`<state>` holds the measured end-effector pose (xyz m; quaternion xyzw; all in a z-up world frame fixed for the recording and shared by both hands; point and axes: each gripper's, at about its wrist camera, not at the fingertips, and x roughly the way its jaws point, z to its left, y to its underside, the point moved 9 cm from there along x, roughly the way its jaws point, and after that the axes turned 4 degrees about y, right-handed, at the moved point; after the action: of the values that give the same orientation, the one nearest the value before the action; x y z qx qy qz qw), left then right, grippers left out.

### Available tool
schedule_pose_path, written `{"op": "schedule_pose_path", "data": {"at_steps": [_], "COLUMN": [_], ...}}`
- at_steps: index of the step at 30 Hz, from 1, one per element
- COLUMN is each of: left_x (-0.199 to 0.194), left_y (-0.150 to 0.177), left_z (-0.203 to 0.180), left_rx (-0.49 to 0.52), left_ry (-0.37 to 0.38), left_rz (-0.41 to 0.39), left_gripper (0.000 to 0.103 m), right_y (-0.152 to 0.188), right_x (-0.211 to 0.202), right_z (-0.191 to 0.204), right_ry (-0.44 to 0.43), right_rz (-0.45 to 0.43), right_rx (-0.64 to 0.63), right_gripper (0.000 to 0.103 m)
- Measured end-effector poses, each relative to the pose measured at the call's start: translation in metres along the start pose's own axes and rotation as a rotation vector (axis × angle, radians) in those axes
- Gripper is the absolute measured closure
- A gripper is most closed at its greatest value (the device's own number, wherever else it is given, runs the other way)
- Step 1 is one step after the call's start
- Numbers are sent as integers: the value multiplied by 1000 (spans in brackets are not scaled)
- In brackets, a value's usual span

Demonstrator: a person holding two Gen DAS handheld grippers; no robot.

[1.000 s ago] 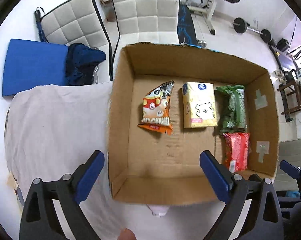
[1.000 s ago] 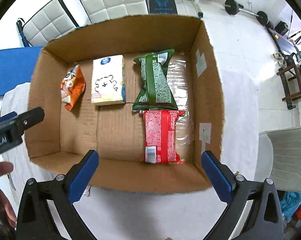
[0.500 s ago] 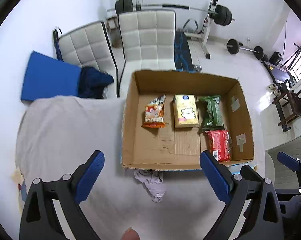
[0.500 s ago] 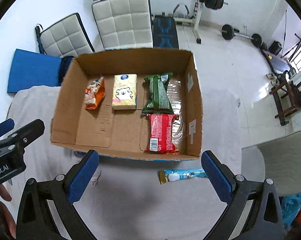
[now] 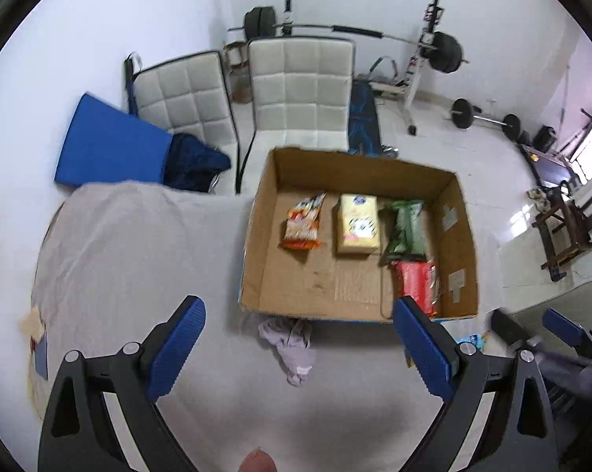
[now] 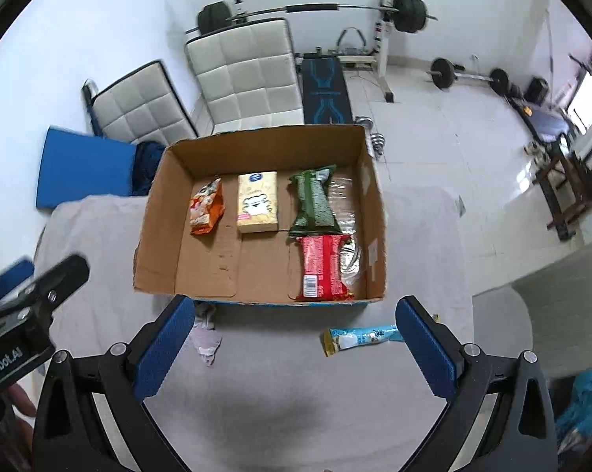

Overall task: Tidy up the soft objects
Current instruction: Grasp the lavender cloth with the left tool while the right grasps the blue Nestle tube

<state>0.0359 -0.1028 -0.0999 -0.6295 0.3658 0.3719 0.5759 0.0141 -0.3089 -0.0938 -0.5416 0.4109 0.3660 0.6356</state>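
box: open cardboard box (image 6: 256, 212) sitting on the grey cloth-covered table (image 6: 264, 358), already holding four packs. Orange snack bag (image 6: 206, 207), yellow tissue pack (image 6: 257, 202) and green packet (image 6: 313, 202) sit in a row along the far side, with the red packet (image 6: 320, 267) in front of the green one in the near right corner.

what's left out: two soft things, both on the cloth just outside the box's near wall. A light blue snack bar wrapper (image 6: 361, 337) and a crumpled pale cloth (image 5: 290, 348).

right gripper (image 6: 294, 348): jaws spread wide, nothing in them, hovering above the table.

left gripper (image 5: 298, 348): same deal, wide open and empty.

the bit that matters: in the right wrist view the wrapper lies just inside the right-hand fingertip (image 6: 426, 350), so it's ahead and a touch to the right of that gripper's centre. Its long axis runs left-right, parallel to the box's front wall. That lines it up with the jaw opening, so I'd guess the wrist needs a turn to pinch across the narrow width.

who's closer: right gripper for the wrapper. The crumpled cloth sits near dead centre between the left gripper's fingers, so that's the left's pick, I reckon.
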Motion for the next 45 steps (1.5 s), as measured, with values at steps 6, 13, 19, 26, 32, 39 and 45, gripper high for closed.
{"op": "schedule_pose_path", "data": {"at_steps": [6, 13, 19, 26, 32, 39, 45], "left_x": [58, 115, 142, 169, 199, 230, 239], "left_y": [52, 102, 121, 126, 132, 139, 145], "left_z": [8, 16, 33, 54, 58, 42, 28], "left_rx": [-77, -171, -265, -319, -314, -264, -185], "left_ry": [-11, -16, -7, -23, -10, 32, 28], "left_rz": [148, 309, 384, 420, 483, 538, 540], "left_gripper": [5, 5, 5, 5, 5, 5, 38], "right_y": [24, 82, 118, 130, 147, 172, 182], "right_x": [59, 154, 208, 228, 219, 220, 228], "right_z": [-89, -147, -146, -129, -97, -73, -71], "right_ry": [-57, -63, -71, -44, 60, 66, 53], "right_rz": [157, 374, 460, 452, 516, 556, 553], "right_rx": [361, 639, 764, 707, 334, 195, 226], "right_gripper": [0, 0, 14, 63, 75, 70, 70]}}
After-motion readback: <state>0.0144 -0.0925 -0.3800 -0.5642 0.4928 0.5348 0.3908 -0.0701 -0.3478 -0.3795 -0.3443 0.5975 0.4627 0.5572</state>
